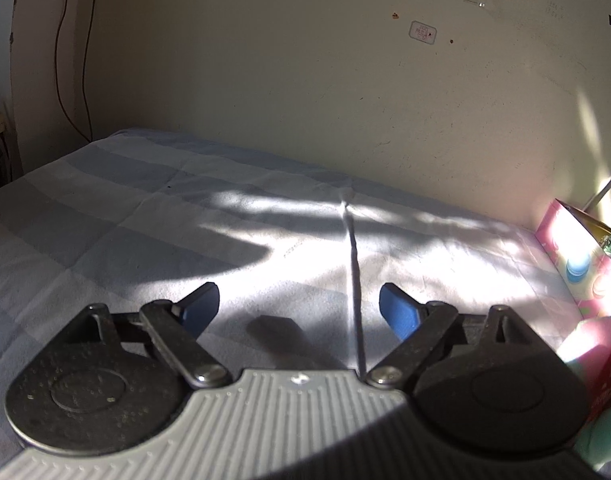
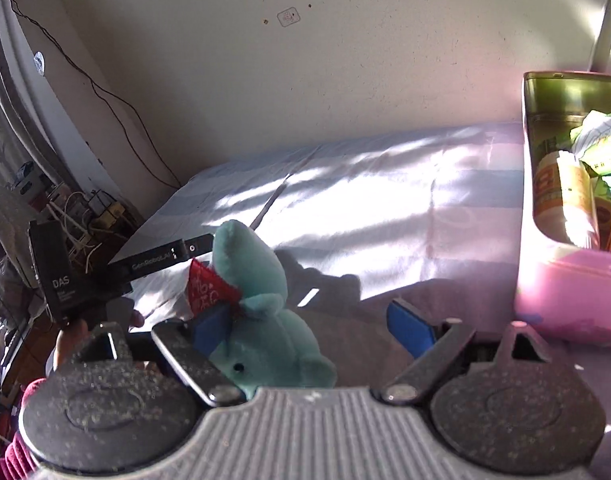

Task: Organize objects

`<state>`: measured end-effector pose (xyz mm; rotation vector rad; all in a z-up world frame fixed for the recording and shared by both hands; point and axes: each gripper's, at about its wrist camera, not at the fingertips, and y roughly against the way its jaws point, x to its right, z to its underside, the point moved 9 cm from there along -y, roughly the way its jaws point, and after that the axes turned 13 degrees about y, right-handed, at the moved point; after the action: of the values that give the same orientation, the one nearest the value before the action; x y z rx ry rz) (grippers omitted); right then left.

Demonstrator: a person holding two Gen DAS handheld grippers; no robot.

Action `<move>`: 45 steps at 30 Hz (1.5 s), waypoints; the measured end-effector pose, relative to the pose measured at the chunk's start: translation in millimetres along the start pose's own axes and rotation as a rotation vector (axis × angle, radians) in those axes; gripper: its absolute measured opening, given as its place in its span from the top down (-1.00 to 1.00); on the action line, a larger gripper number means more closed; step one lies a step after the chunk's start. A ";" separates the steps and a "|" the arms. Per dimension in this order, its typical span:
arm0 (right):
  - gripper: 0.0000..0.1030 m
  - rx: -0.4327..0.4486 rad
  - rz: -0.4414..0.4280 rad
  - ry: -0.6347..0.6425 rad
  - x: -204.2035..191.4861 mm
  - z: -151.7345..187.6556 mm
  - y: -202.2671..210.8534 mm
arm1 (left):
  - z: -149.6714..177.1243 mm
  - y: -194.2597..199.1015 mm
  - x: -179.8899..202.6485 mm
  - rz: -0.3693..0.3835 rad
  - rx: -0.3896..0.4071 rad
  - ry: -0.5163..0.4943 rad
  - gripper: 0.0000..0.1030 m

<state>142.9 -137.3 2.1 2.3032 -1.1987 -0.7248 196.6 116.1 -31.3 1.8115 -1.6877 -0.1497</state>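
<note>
The teddy bear (image 2: 261,304) lies unheld between the wide right tool (image 2: 309,326); it is to be gripped and carried to the pink box (image 2: 565,292) nearby. The left tool (image 1: 299,306) is spread wide, empty.

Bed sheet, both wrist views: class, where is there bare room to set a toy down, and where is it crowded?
Free: the sheet from the wall to the left gripper, and the sunlit stretch between the teal plush bear and the pink box. Crowded: inside that box, full of packets.
</note>
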 end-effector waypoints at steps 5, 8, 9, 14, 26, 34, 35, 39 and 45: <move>-0.72 0.101 0.119 0.117 -1.0 1.8 19.8 | -0.6 -2.7 -5.1 -0.005 -0.015 0.033 -0.73; -0.74 0.159 0.138 0.151 -3.7 3.0 31.5 | -1.1 -4.4 -7.3 0.000 -0.025 0.051 -0.73; -0.75 0.171 0.139 0.158 -4.8 3.3 34.3 | -1.0 -4.5 -7.2 0.001 -0.027 0.052 -0.73; -0.77 0.179 0.149 0.174 -6.5 5.1 36.0 | -0.8 -4.7 -6.0 -0.002 -0.027 0.050 -0.73; -0.79 0.174 0.179 0.192 -4.6 8.3 29.6 | 0.2 -5.6 -4.6 0.002 -0.026 0.042 -0.73; -0.80 0.177 0.193 0.204 -3.5 10.5 30.2 | 0.8 -5.7 -4.5 0.002 -0.025 0.040 -0.73; -0.81 0.179 0.195 0.205 -3.4 10.6 31.0 | 1.0 -5.7 -4.5 0.002 -0.025 0.040 -0.73; -0.82 0.191 0.206 0.203 -2.5 11.3 34.6 | 1.5 -5.6 -4.3 0.001 -0.024 0.040 -0.73; -0.82 0.192 0.213 0.192 2.3 14.5 36.4 | 1.5 -5.5 -4.2 -0.001 -0.023 0.042 -0.73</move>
<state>112.8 -160.4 12.2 2.2863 -1.4461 -0.3176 199.8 119.3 -36.8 1.7863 -1.6494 -0.1302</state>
